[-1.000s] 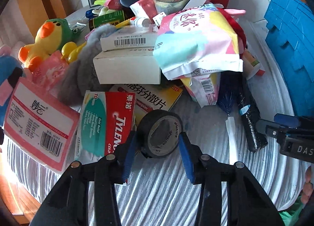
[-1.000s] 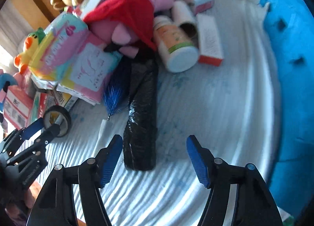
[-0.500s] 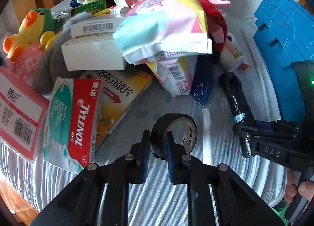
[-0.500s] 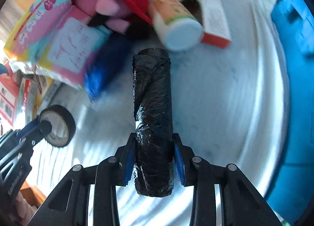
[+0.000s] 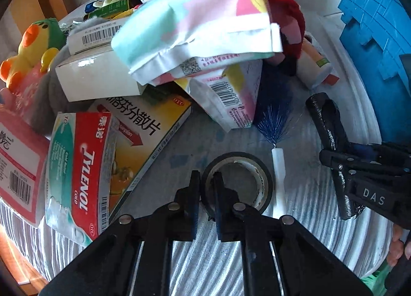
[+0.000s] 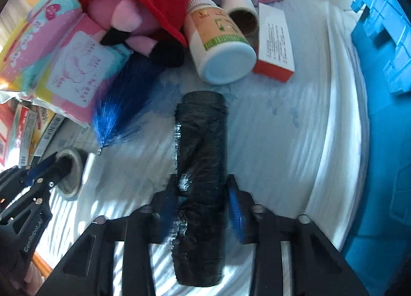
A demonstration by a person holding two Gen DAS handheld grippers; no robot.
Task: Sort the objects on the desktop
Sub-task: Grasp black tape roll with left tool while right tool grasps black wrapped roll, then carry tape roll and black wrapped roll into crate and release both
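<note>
Near the front edge of the white ribbed table mat (image 5: 303,239), in the left wrist view, the left gripper (image 5: 206,201) is clenched across the wall of a black tape roll (image 5: 237,181), one finger outside the ring and one inside its pale core. The bite looks thin, so I would lift straight up and keep the roll from swinging against the white-handled blue brush (image 5: 276,141) just beside it or the Tylenol box (image 5: 77,172) to the left. The roll is glossy black, part used, standing tilted on its edge.

Toward the mat's front in the right wrist view, the right gripper (image 6: 203,208) grasps a black bag roll (image 6: 200,167) near its near end, most of its length sticking forward. Held that far back it may droop, so a level, slow carry toward the blue crate (image 6: 380,90) at the mat's right edge seems wise, clear of the white bottle (image 6: 221,49) ahead. Its wrap is crinkled, shiny plastic.
</note>
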